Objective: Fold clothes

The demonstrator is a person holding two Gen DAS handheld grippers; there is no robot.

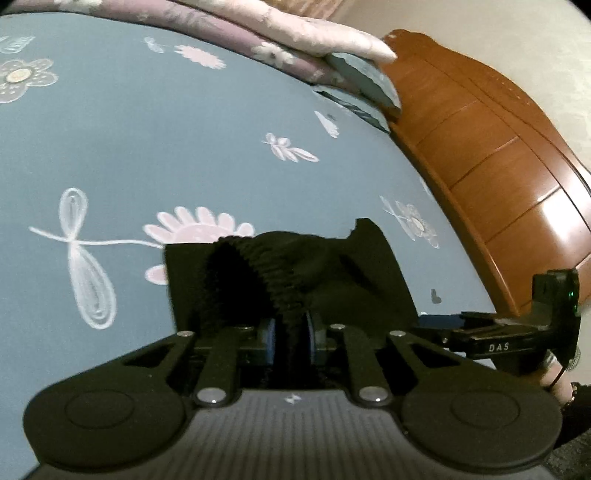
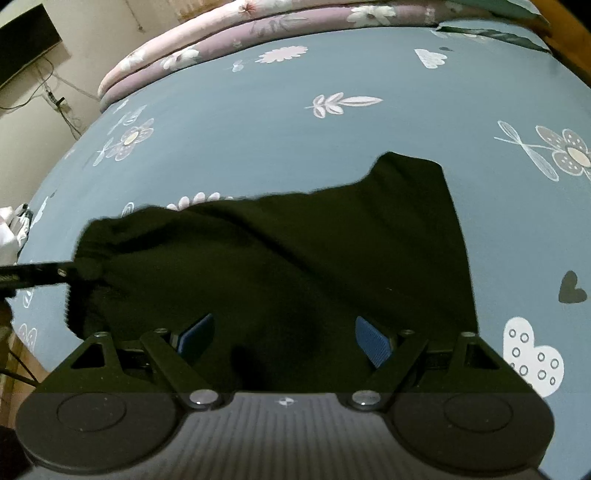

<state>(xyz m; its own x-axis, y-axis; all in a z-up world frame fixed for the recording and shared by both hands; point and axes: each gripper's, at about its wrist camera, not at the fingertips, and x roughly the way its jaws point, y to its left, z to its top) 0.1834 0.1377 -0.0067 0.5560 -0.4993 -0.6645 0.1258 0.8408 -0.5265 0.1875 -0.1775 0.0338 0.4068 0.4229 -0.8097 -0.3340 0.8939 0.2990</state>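
Black knit: a dark garment [image 2: 295, 258] is laid on the bed [image 2: 258, 129]; by its gathered elastic band it is judged to be trousers or shorts, though the dark cloth hides the detail.
Left fingers: the left gripper [image 1: 291, 341] is shown closed to a narrow gap, with the ribbed waistband [image 1: 266, 273] pinched between its blue pads [image 1: 271, 339].
Right fingers: the right gripper [image 2: 284, 339] is shown wide, its pads [image 2: 373, 341] hanging over the cloth with nothing pressed between them; whether they touch the cloth cannot be told.
Deciding relation: the near hem is seen directly under and between the right fingers, so a short drop and a closing would be needed, it is judged, for a second hold.
Nearer hand: the left is already on the garment at its left corner; the right is poised beside it along the same near edge.
Long axis: in the right view the cloth is spread mostly across the frame, from the held corner at left to a straight edge at right.
Pointing: one lobe [image 2: 410, 173] is extended away from the fingers, toward the folded quilts [image 2: 229, 33] at the far side.
Surroundings: a wooden headboard [image 1: 480, 122] is seen at the right of the left view.
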